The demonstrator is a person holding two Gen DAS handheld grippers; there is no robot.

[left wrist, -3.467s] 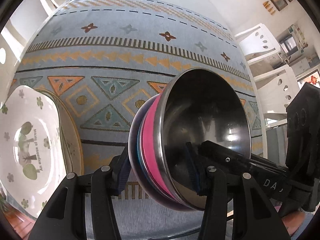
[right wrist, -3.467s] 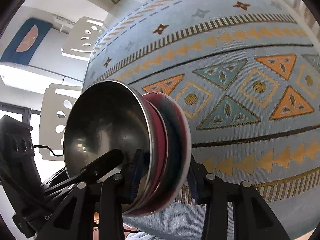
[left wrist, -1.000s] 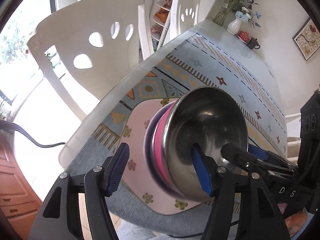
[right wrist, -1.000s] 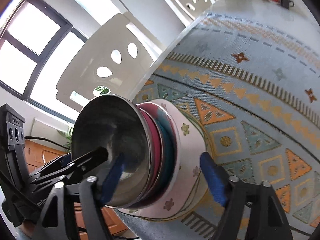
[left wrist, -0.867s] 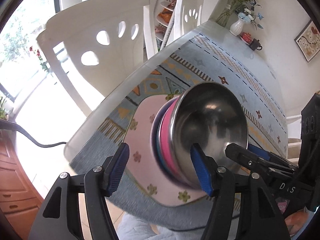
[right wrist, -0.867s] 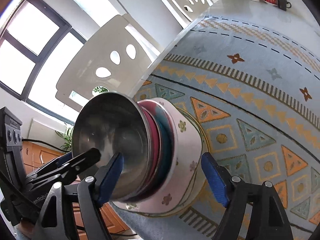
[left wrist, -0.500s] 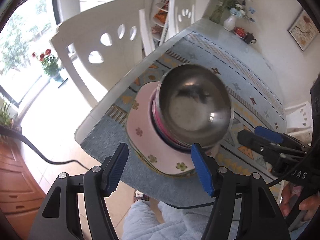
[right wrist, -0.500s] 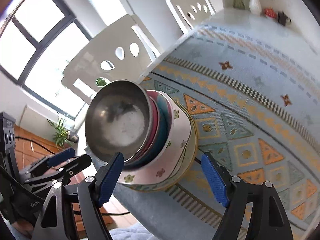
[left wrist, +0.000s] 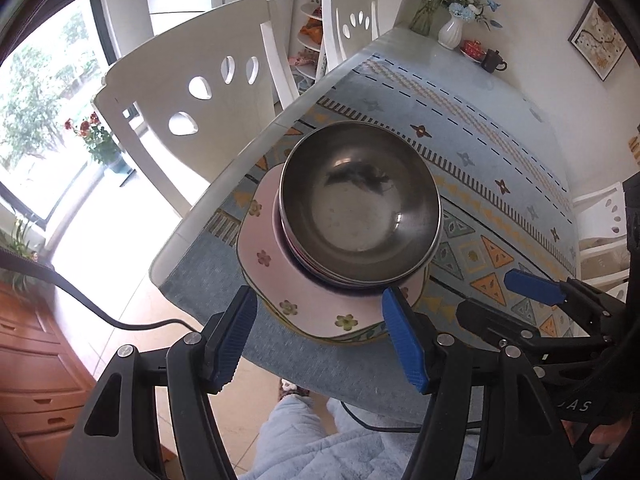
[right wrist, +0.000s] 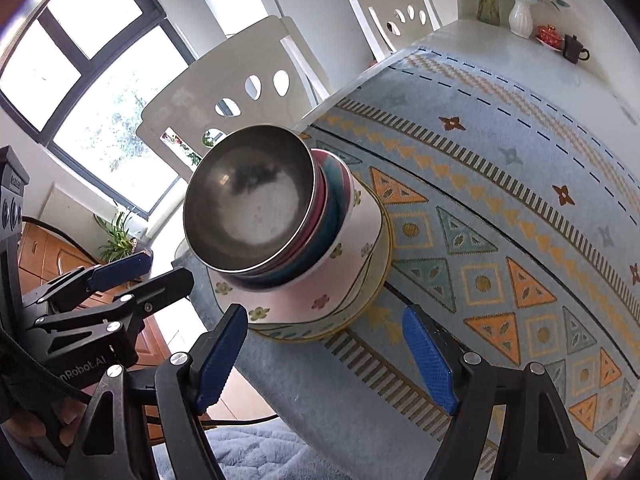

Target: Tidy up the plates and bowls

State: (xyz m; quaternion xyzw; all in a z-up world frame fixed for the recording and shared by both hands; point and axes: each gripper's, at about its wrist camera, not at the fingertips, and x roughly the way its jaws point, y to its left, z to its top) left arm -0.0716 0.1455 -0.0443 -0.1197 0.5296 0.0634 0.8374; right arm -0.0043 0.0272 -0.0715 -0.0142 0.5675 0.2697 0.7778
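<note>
Between my left tongs point(left wrist: 316, 340) nothing is held now: the blue pads stand apart with only the near rim of the floral plate point(left wrist: 280, 280) showing in the gap, and my right tongs point(right wrist: 324, 356) are likewise spread wide and empty. A few seconds back both pairs were clamped on the rims of the nested bowls and carrying them over the cloth; a second ago the pads had already let go, and since then I have drawn both hands up and back, so the whole pile now sits free below me. The steel bowl point(left wrist: 360, 208) rests on top, the pink bowl point(right wrist: 320, 184) and teal bowl point(right wrist: 340, 196) nest under it, all on the floral plate, which lies on a yellow-rimmed plate point(right wrist: 380, 276). I judge the stacking done, or nearly; what remains is checking that nothing else waits. The pile stands near the corner of the desk point(left wrist: 192, 240), close to the near edge where the blue patterned cloth point(left wrist: 500, 152) hangs over, so a nudge toward me could tip it off. A white chair point(left wrist: 180, 92) stands just beyond that corner. Farther along, the cloth lies bare and offers plenty of room; the vase point(left wrist: 450, 32) and small teapot point(left wrist: 492, 62) are well apart at the far end.
</note>
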